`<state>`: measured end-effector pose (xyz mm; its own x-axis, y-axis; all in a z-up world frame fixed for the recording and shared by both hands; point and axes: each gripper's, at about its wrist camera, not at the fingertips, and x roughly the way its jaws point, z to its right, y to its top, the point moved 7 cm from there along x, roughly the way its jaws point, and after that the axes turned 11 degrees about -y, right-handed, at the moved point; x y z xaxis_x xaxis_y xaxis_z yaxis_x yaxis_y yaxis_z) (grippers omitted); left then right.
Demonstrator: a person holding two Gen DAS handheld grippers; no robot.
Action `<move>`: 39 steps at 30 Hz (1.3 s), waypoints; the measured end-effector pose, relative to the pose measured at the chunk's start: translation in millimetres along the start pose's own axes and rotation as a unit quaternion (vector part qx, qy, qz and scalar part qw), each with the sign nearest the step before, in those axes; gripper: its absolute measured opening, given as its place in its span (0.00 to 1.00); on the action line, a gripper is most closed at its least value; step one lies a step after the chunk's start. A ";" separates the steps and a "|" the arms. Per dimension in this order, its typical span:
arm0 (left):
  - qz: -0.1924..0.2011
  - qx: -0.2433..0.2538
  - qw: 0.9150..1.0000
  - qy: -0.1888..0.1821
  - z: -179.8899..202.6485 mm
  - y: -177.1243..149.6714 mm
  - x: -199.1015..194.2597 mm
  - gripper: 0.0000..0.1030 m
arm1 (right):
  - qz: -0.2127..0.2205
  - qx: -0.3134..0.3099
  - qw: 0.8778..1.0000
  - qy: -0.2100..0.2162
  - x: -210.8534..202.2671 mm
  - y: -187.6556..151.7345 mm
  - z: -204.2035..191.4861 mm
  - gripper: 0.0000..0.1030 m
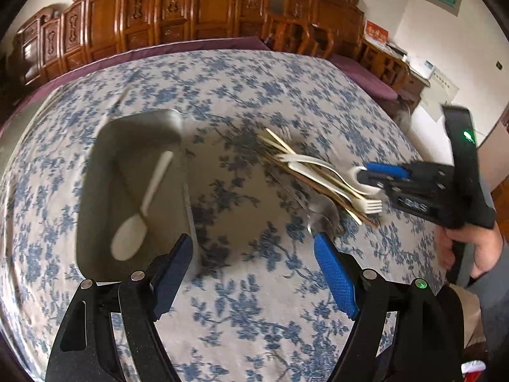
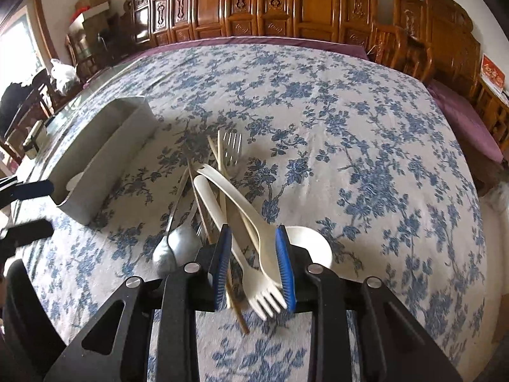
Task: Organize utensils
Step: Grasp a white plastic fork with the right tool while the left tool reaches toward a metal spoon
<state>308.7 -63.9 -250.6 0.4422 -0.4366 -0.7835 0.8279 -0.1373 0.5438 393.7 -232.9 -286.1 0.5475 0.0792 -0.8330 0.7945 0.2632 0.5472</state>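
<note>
Nearest the right wrist camera, the right hand-held gripper (image 2: 254, 264) has its blue pads (image 2: 285, 264) astride the near end of the utensil pile (image 2: 222, 210), set partly apart and not yet pinching anything; two cream plastic forks (image 2: 254, 254) run between the pads, tines toward the camera, with a thin chopstick (image 2: 237, 310) slanting under them. Just right of the right pad sits a white ladle-type spoon (image 2: 310, 243), and to the left a metal spoon (image 2: 170, 248) lies bowl-down on the blue floral tablecloth (image 2: 366, 159) covering the counter. Further out are more chopsticks and a metal fork (image 2: 232, 148). To do this pick well, I would judge it best to centre on one fork handle, keep the pads clear of the chopstick beneath, and close firmly before lifting, since the pieces are interlaced and a loose grip could drag neighbours along. The left hand-held gripper (image 1: 253, 267) hovers released over the cloth, empty, just beside the grey tray (image 1: 95, 172), which lies well to the left of the pile and already holds a white plastic spoon (image 1: 140, 207). That tray seems the destination. Carved wooden cabinets (image 2: 286, 6) line the far wall.
</note>
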 end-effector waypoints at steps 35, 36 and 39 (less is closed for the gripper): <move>-0.050 0.006 0.999 0.012 37.6 -15.1 71.5 0.73 | -0.026 0.025 0.999 0.026 11.3 -10.5 43.3 0.03; -0.049 0.006 0.999 0.012 38.6 -14.0 74.2 0.73 | -0.023 0.028 0.999 0.027 7.7 -11.3 45.0 0.03; -0.048 0.005 0.999 0.013 39.9 -11.4 82.5 0.73 | -0.016 0.046 0.998 0.034 -5.6 -18.8 47.3 0.03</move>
<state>322.0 -133.9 -309.5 0.3689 -0.3981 -0.8399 0.8637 -0.1869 0.4680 388.1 -283.7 -287.8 0.5046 0.1380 -0.8523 0.8340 0.1776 0.5225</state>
